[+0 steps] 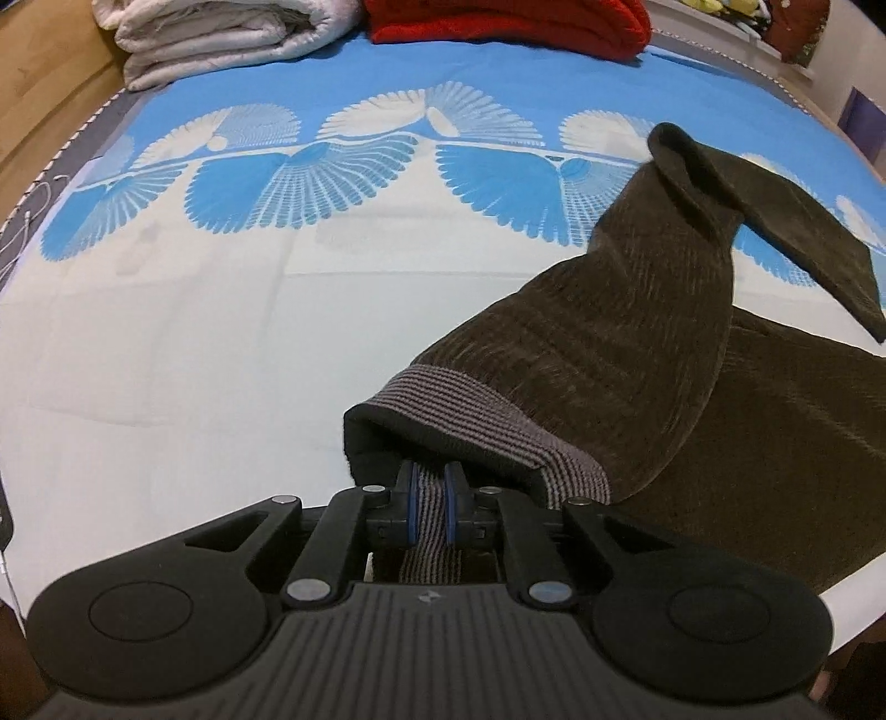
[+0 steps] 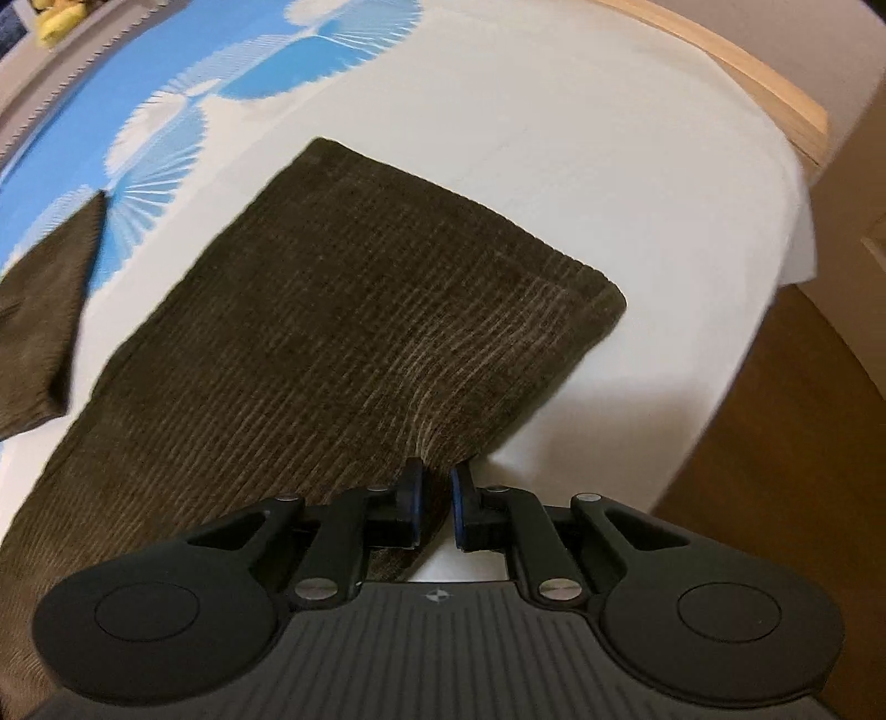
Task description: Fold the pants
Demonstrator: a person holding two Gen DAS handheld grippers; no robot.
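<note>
Pants: dark brown corduroy with a grey striped elastic waistband, lay on the bed sheet (white with a blue fan-shaped pattern), toward its near edge. One leg was folded back over the body of the garment, its hem twisted and raised off the sheet. Left gripper: blue-padded fingers pinched a fold of the waistband. Right gripper: fingers nearly together, clamped on the near edge of a flat trouser leg. Far end of bed: a folded white quilt beside a red blanket. Wooden floor showed past the mattress edge.
</note>
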